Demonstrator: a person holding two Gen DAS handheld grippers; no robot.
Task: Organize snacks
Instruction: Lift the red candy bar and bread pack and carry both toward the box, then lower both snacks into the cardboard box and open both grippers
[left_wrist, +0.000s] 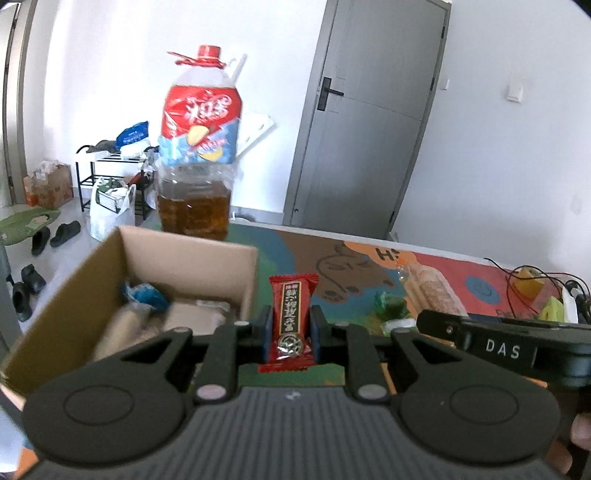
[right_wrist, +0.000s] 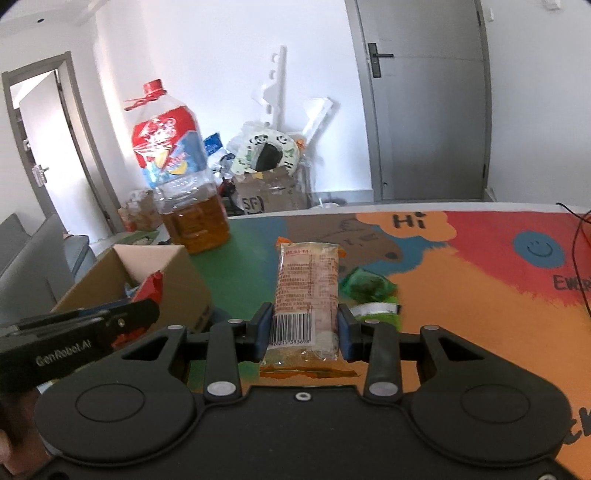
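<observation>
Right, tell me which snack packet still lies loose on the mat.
The green packet on the mat; the red packet and orange packet are clamped in grippers.

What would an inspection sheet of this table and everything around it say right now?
Surface: table with a colourful cartoon mat.
Job's things: open cardboard box already holding snacks; red snack; orange packet; green packets lying on the mat.
Clutter: big oil bottle behind the box.
Grippers: left gripper shut on the red snack; right gripper shut on the orange packet.
Cables: black wires at the table's right edge.
Surroundings: grey door, rack, bags, boxes and slippers on the floor.
</observation>
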